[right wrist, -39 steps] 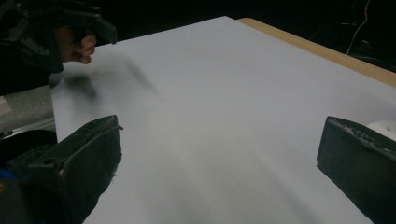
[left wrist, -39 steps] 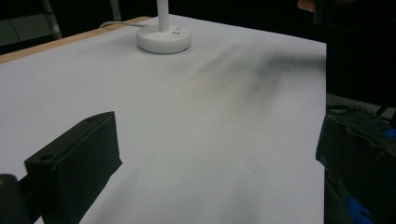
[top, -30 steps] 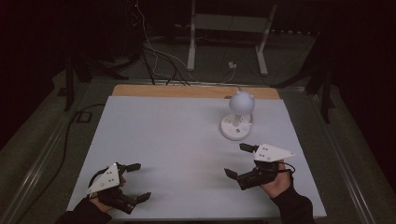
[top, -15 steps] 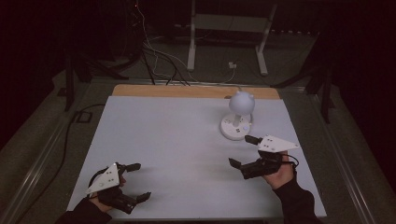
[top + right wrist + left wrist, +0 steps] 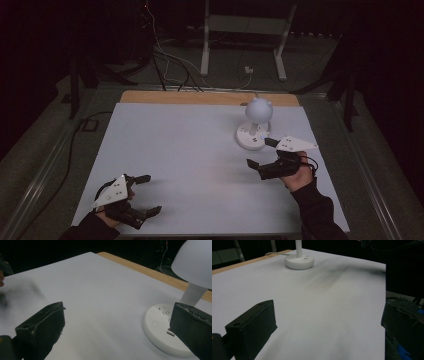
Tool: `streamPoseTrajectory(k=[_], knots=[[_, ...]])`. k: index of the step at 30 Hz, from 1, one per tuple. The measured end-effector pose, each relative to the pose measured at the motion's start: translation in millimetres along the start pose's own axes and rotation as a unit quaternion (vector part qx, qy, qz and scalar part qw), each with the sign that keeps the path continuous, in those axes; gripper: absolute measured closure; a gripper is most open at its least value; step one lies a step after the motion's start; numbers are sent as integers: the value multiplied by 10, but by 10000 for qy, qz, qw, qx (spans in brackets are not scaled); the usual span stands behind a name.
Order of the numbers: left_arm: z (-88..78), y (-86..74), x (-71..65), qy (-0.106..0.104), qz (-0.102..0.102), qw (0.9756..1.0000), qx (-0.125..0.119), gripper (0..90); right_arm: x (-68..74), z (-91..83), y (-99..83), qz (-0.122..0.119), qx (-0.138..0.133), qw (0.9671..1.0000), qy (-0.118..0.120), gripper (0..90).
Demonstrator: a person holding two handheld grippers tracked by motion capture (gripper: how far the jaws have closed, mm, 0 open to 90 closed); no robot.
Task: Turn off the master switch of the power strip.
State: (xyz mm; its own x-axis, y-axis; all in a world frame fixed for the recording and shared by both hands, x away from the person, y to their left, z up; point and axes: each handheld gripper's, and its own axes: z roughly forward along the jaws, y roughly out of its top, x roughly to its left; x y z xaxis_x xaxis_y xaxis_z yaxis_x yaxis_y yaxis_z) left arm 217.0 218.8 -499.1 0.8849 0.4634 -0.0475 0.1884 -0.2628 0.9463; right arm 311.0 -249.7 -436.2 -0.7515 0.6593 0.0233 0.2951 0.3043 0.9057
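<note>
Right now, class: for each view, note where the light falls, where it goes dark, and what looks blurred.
High view: the white table is lit while the surroundings are dark. Left gripper view: a soft dark smear crosses the sheet below the lamp. Right gripper view: the lamp base is sharp, the near jaws are soft, and a blurred shadow lies at the left edge.

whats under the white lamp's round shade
Under the lamp's shade a white stem drops to a round base with small markings and a slot. The right tool's jaw covers the base's near right part.
</note>
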Motion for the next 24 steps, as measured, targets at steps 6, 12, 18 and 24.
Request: streamPoseTrajectory(k=[6, 12, 18, 24], knots=[[5, -2, -1, 12, 5, 10000, 27, 3, -91, 45, -6, 80, 43, 9999, -80, 0], [4, -2, 1, -1, -14, 10000, 7, 3, -242, 87, -8, 187, 71, 9996, -220, 0], [9, -3, -1, 13, -5, 10000, 23, 3, -388, 148, -16, 303, 161, 9989, -325, 0], [4, -3, 2, 2, -11, 10000, 8, 3, -492, 205, -53, 370, 226, 9983, -382, 0]])
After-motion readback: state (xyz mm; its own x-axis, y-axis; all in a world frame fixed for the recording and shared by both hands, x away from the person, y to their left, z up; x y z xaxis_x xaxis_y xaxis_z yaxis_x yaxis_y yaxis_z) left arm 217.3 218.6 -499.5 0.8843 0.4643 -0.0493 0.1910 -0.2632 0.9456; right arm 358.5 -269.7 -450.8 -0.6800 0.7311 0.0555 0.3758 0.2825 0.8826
